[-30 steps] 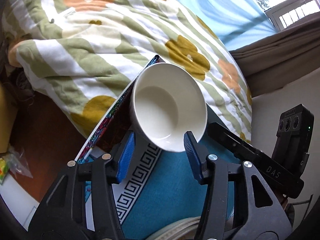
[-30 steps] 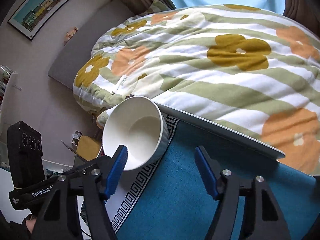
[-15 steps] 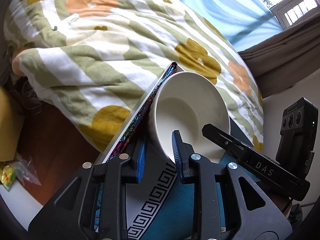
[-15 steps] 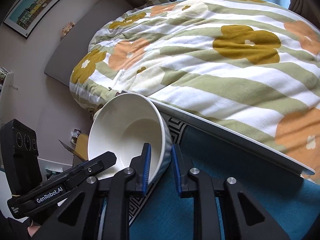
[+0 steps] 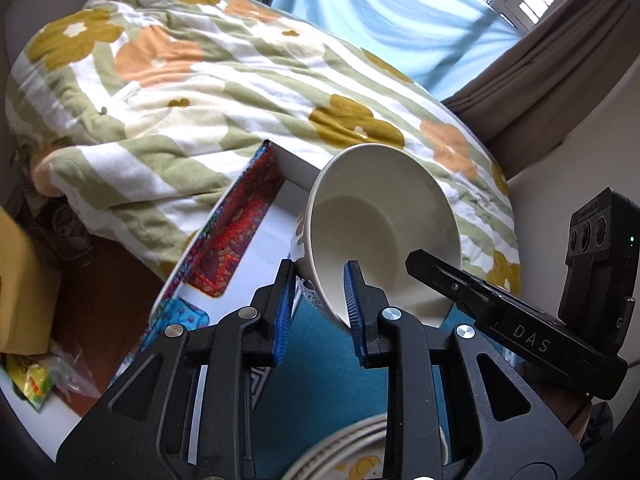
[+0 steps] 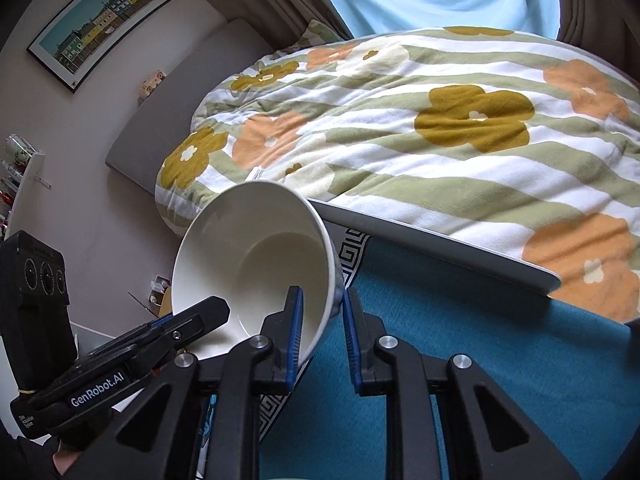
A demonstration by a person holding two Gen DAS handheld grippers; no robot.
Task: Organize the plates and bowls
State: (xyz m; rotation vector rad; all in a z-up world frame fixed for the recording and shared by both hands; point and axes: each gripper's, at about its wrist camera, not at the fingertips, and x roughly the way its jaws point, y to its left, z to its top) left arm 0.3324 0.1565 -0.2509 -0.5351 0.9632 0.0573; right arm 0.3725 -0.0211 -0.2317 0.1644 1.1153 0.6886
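gripping the rim of a white bowl [image 5: 380, 232], the left gripper [image 5: 318, 304] has its blue pads clamped on the bowl's wall at about 6 o'clock of the rim, one pad outside and one inside; its jaws have just been closing onto it. the bowl is tilted, its mouth facing the camera, held above a teal cloth with a greek-key border [image 5: 320, 364] on the tabletop. at 4 o'clock of the bowl the right gripper [image 5: 432, 270] reaches in, one finger over the rim. a colourful patterned box [image 5: 240, 240] lies at 9 o'clock of the bowl, against a flowered striped duvet [image 5: 224, 92] on the bed. a plate rim [image 5: 344, 444] shows at the bottom edge, between the gripper arms.

in the right wrist view, the right gripper [image 6: 322, 320] is clamped on the same bowl [image 6: 256, 252] at 5 o'clock of its rim, one pad inside and one outside, its jaws having just been closing as well. the left gripper [image 6: 212, 312] comes in from 8 o'clock, pinching the rim there. the teal cloth [image 6: 480, 360] spreads at 3 to 5 o'clock of the bowl, the duvet [image 6: 400, 128] beyond it, and a framed picture [image 6: 100, 20] hangs on the wall at 11 o'clock.
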